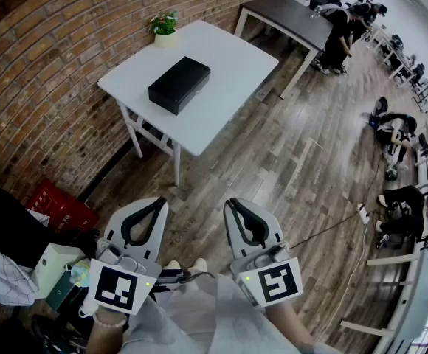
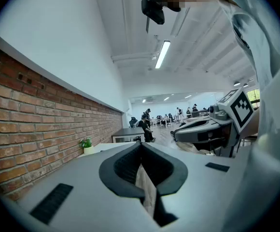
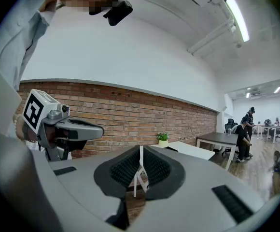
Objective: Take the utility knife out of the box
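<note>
A shut black box [image 1: 179, 85] lies on the white table [image 1: 229, 72] far ahead of me, against the brick wall. No utility knife shows anywhere. Both grippers are held low near my body, well short of the table. My left gripper [image 1: 160, 201] is shut with nothing in it, its jaws meeting at the tip [image 2: 141, 144]. Beside it, my right gripper [image 1: 231, 203] is shut and empty too, tips together [image 3: 140, 149]. Each gripper view catches the other gripper off to the side.
A small potted plant [image 1: 164, 28] stands at the white table's far corner. A dark table [image 1: 288, 9] sits beyond, with people around it. A red crate [image 1: 55, 205] rests by the brick wall at left. A cable and power strip [image 1: 363, 212] lie on the wooden floor.
</note>
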### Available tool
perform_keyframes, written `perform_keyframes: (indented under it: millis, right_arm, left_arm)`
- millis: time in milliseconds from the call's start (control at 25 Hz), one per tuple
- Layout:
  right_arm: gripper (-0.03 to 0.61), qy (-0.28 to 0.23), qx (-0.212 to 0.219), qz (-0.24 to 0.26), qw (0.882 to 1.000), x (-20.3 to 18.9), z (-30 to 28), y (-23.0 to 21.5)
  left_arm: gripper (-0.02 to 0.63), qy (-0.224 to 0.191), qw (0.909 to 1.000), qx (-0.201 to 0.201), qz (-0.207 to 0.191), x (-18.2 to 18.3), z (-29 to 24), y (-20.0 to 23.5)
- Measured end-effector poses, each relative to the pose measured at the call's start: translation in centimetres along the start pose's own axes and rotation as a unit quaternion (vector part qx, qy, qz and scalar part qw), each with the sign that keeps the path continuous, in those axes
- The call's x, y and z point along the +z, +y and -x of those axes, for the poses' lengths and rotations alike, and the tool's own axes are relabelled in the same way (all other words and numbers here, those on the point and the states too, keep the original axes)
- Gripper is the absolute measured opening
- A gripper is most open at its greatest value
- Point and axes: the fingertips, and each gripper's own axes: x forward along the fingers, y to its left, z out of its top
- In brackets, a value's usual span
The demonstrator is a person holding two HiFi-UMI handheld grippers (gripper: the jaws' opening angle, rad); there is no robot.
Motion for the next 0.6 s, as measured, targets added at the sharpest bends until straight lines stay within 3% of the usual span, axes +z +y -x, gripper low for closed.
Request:
perform_keyframes:
  millis: [600]
  right_arm:
    - [0.052, 0.004, 0.002, -0.004, 1.000, -0.24, 0.23, -0.53]
  left_arm:
    - [0.018, 0.001, 1.0000, 0.003, -0.001, 0.06, -0.46, -0.39]
